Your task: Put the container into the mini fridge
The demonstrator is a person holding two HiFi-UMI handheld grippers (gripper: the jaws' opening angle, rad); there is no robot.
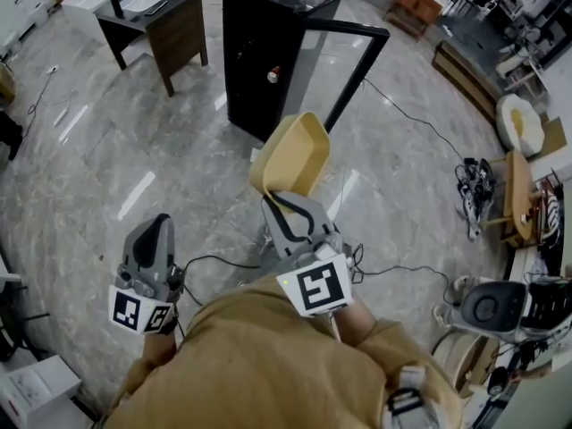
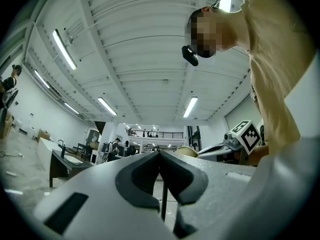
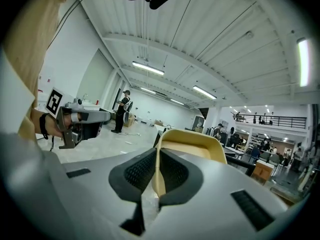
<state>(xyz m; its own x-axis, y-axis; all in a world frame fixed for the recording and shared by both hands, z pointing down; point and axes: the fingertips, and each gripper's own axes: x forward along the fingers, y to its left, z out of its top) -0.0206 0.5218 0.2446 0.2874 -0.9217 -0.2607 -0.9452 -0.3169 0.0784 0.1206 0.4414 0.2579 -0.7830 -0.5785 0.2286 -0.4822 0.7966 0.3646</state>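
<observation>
A pale yellow plastic container (image 1: pixel 293 155) hangs tilted in the air in front of me, its rim pinched by my right gripper (image 1: pixel 275 197). In the right gripper view the jaws are shut on the container's (image 3: pixel 192 145) near wall. The black mini fridge (image 1: pixel 264 47) stands on the floor ahead with its door (image 1: pixel 344 71) swung open to the right. My left gripper (image 1: pixel 159 231) is low at the left, shut with nothing in it; in its own view the pads (image 2: pixel 135 176) meet at the tip. The fridge's inside is not visible from here.
A dark side table (image 1: pixel 154 21) with a tray stands at the far left. Black cables (image 1: pixel 420 119) run over the marble floor to the right of the fridge door. Wooden furniture and gear (image 1: pixel 514 186) crowd the right side.
</observation>
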